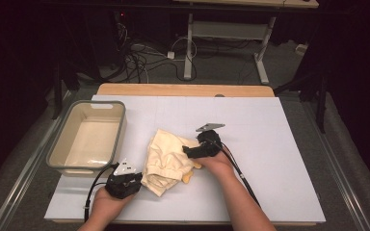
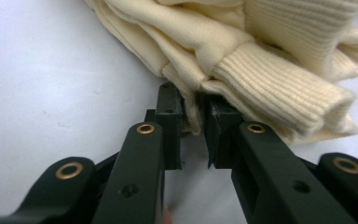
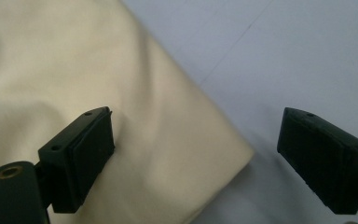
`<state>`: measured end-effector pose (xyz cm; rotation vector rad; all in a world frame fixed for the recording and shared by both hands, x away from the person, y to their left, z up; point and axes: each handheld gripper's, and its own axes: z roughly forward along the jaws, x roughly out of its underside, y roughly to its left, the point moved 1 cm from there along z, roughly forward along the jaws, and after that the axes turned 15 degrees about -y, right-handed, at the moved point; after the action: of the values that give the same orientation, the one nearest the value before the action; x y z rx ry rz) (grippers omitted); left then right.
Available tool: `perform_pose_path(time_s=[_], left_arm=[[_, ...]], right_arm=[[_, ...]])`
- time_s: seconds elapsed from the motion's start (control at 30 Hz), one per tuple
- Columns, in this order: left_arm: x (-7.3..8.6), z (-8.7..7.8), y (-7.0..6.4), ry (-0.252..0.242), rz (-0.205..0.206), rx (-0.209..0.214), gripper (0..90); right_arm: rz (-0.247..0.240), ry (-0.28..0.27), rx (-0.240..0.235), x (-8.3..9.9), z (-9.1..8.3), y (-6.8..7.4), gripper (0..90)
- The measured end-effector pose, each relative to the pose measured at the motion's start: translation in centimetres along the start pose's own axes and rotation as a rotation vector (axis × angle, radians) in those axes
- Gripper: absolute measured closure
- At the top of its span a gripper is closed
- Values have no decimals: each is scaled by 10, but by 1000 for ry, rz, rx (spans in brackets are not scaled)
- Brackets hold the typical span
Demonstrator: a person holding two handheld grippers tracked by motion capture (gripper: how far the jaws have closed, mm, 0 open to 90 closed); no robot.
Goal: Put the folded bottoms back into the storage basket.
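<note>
High view — cream garment point(image 1: 167, 160), long axis near-to-far, left gripper point(image 1: 134, 179) at its near corner

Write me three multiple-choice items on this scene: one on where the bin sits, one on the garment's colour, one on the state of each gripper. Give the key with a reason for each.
1. Where is the bin relative to the garment?
A. To its left on the table
B. To its right
C. Under it

2. What colour is the garment?
A. Dark blue
B. Cream
C. Red

3. How do the two grippers stand?
A. Both wide open
B. Left gripper closed on a fold of the garment, right gripper open
C. Left open, right closed on the bin

Key:
1. A, the high view shows the bin at the table's left side, apart from the garment.
2. B, all three views show pale cream fabric.
3. B, the left gripper view shows fabric pinched between the jaws; the right gripper view shows jaws spread wide over the garment's edge.
</note>
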<state>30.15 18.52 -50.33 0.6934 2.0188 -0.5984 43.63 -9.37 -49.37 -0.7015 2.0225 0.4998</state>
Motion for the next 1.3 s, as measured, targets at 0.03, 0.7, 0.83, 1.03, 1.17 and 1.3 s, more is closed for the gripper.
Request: perform_pose_path(time_s=[0.03, 0.7, 0.83, 1.03, 1.17, 1.3], left_arm=[[0, 0, 0, 0, 0, 0, 756], [0, 0, 0, 0, -2, 3, 754], [0, 0, 0, 1, 1, 2, 755], [0, 0, 0, 0, 2, 8, 759], [0, 0, 0, 1, 4, 8, 760], [0, 0, -1, 0, 10, 5, 761]], right_arm=[[4, 4, -1, 1, 1, 1, 116], [41, -49, -148, 7, -6, 10, 697], [16, -72, -143, 9, -8, 13, 759], [-48, -105, -114, 11, -11, 19, 802], [-90, -123, -92, 12, -13, 23, 814], [-105, -136, -85, 13, -15, 24, 819]])
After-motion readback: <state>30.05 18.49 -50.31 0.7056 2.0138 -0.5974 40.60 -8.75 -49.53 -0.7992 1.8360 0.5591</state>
